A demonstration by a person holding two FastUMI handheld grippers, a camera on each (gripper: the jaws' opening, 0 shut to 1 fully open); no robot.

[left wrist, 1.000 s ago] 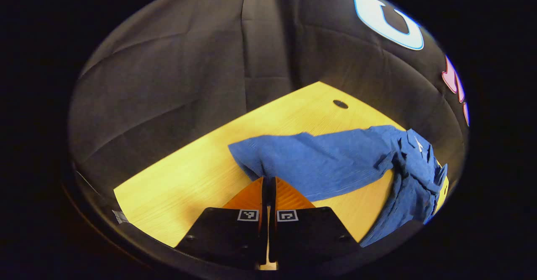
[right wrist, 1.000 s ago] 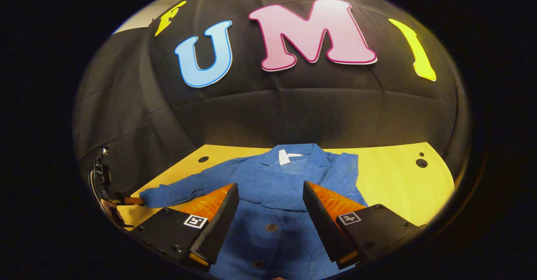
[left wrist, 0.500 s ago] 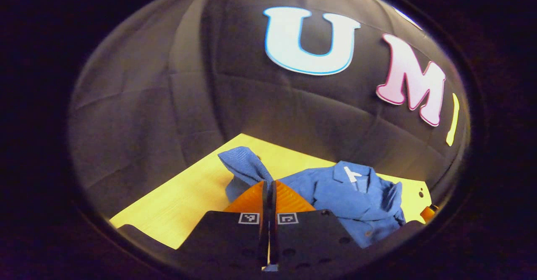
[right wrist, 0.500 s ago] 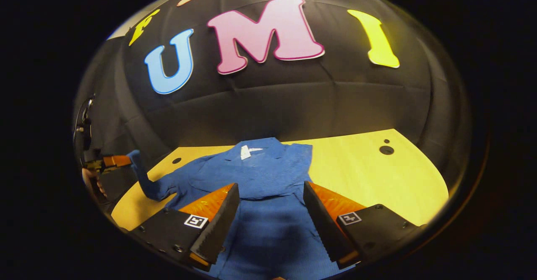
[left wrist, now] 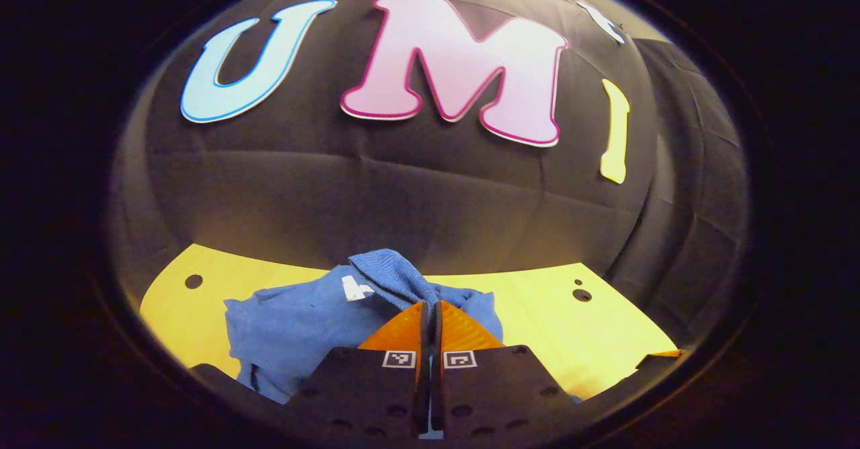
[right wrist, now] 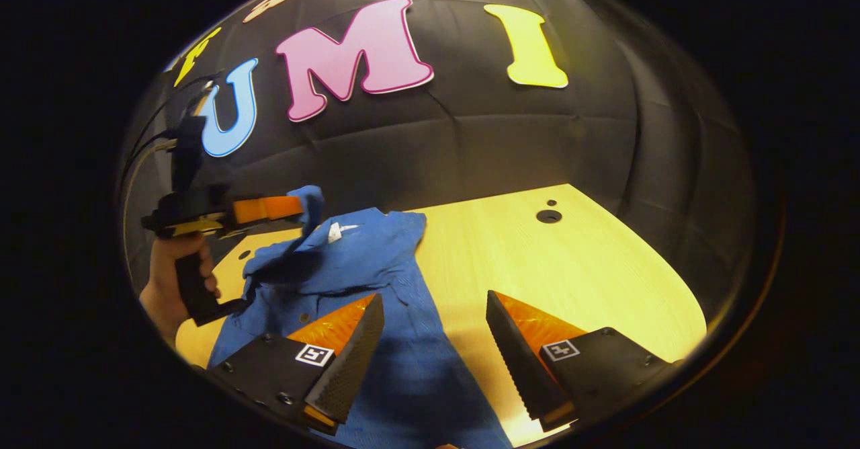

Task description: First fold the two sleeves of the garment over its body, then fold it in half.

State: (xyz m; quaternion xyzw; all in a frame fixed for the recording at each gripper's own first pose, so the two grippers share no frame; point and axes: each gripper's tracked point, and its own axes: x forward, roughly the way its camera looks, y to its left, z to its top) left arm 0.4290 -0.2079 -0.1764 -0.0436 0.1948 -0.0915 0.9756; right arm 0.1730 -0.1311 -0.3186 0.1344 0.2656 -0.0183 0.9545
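A blue button-up garment lies on the yellow wooden table, collar and white label toward the back wall. My left gripper is shut on the cuff of one blue sleeve, held lifted over the garment's body. In the right gripper view the left gripper hangs above the collar with that sleeve in it, a hand on its handle. My right gripper is open low over the garment's right edge, nothing between its fingers.
The table has small round holes near the back corners. The black cloth wall stands right behind the table. Bare tabletop lies to the right of the garment.
My left gripper has carried the sleeve up off the table and across over the garment's collar and body. My right gripper has shifted right, from above the button front to the garment's right edge.
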